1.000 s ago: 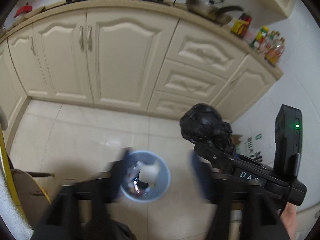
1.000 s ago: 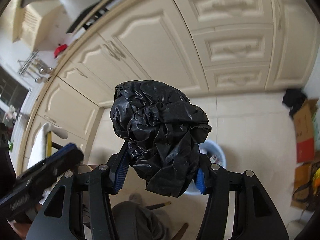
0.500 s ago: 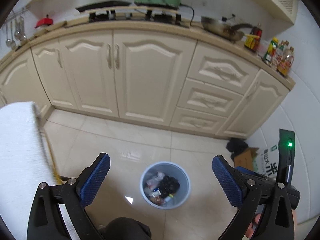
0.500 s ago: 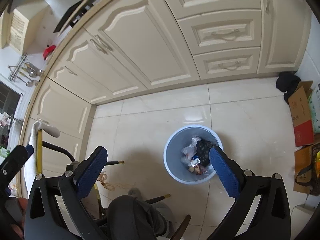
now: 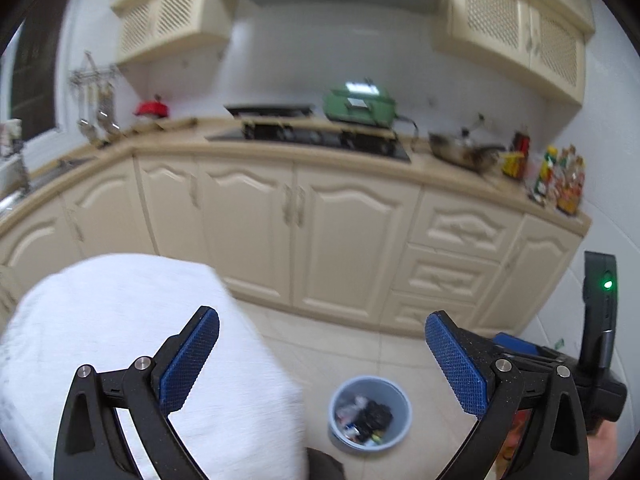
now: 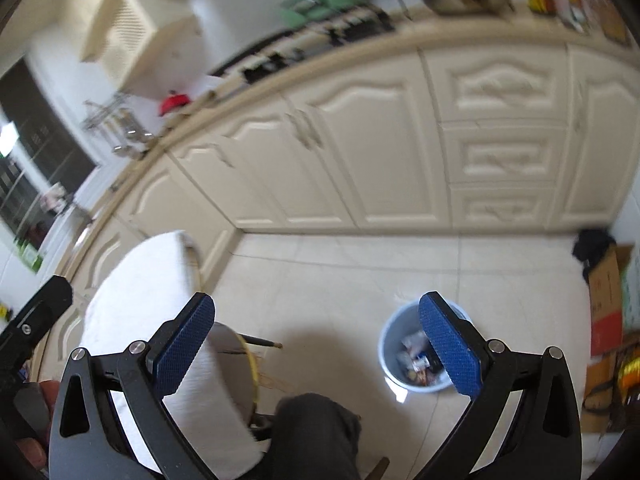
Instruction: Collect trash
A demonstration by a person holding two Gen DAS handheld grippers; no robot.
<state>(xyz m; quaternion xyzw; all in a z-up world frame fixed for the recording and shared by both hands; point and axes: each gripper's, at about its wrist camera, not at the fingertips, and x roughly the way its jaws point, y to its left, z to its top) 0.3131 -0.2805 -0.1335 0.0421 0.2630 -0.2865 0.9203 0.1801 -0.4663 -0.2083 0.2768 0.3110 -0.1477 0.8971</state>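
A pale blue trash bin (image 5: pixel 370 412) stands on the tiled floor, holding mixed litter and a crumpled black plastic bag (image 5: pixel 374 416). In the right wrist view the same bin (image 6: pixel 394 340) sits low on the right, partly behind one blue pad. My left gripper (image 5: pixel 320 364) is open and empty, high above the floor. My right gripper (image 6: pixel 316 346) is open and empty too, raised above the bin. The right gripper's body (image 5: pixel 600 344) shows at the right edge of the left wrist view.
A table under a white cloth (image 5: pixel 120 340) fills the lower left. Cream cabinets (image 5: pixel 320 232) line the far side below a counter with a stove, a green appliance and bottles. Cardboard boxes (image 6: pixel 608 304) stand at the right. A dark trouser leg (image 6: pixel 316 436) is below.
The right gripper's jaws let go of the black bag, which now lies in the bin. Both grippers opened wide and rose away from the bin, toward the white-clothed table.
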